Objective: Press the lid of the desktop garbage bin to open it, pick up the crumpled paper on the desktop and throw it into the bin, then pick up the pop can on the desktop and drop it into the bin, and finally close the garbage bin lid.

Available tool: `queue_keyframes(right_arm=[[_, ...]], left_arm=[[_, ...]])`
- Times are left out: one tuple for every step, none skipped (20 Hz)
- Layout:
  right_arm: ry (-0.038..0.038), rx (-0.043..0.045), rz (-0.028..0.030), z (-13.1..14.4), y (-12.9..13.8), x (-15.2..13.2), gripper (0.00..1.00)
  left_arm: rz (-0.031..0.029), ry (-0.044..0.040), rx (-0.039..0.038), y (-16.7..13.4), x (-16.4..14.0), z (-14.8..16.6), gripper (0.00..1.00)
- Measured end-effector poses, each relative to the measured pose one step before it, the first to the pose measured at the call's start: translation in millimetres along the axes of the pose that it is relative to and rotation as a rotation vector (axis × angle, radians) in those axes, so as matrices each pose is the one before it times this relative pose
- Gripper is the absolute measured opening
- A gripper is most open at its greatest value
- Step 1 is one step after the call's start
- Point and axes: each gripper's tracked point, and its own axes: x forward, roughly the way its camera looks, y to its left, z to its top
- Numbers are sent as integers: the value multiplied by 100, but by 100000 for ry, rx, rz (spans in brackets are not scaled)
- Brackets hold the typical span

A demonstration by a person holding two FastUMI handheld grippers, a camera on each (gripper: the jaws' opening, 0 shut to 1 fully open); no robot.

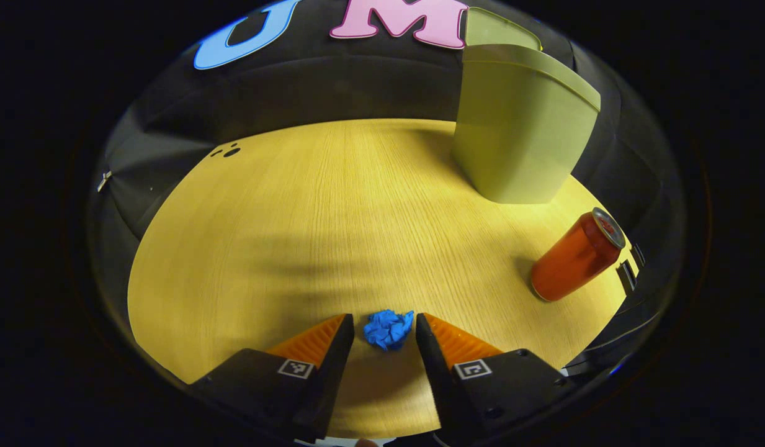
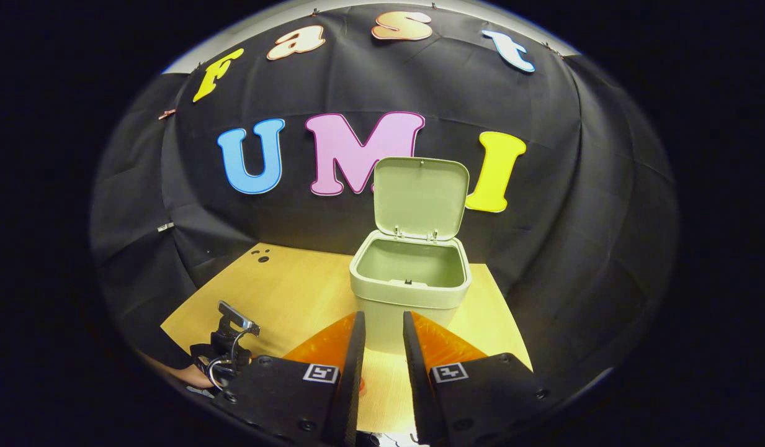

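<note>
A blue crumpled paper lies on the wooden table, right between the fingertips of my left gripper, which is open around it and low over the table. Whether the fingers touch the paper I cannot tell. A red pop can stands at the right. Behind it is the pale green bin. In the right gripper view the bin stands straight ahead with its lid swung up and its inside bare. My right gripper hovers before it, narrowly open, holding nothing.
In the right gripper view the left gripper's body and the hand holding it sit at the table's near left. Small black marks dot the far left of the table. The black cloth wall closes in behind the bin.
</note>
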Motion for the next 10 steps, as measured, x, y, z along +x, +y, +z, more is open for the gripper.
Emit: queue_keyframes(right_arm=[[26, -174, -191, -20, -1, -73, 40], [113, -146, -195, -116, -52, -19, 40], [264, -78, -52, -157, 34, 25, 40], [237, 88, 141, -87, 80, -11, 36], [143, -44, 177, -35, 30, 58, 40], [145, -240, 224, -94, 98, 38, 40], [91, -425, 10, -85, 77, 13, 40], [95, -357, 4, 27, 15, 52, 40], [245, -453, -466, -75, -104, 89, 40], [338, -455, -479, -180, -71, 110, 40]], left_arm=[[35, 467, -7, -26, 57, -131, 60], [14, 344, 105, -122, 96, -141, 56], [-465, 170, 74, -81, 59, -118, 51], [-557, -654, 76, 44, -34, 18, 49], [-500, -839, 309, -16, -9, 169, 43], [-247, -803, 511, -28, -103, 14, 44], [71, -1070, 636, 74, -212, 233, 42], [104, -1427, 593, 159, -360, 264, 43], [-395, -2061, 370, 30, -341, 557, 40], [-771, -2240, 99, -132, -290, 518, 39]])
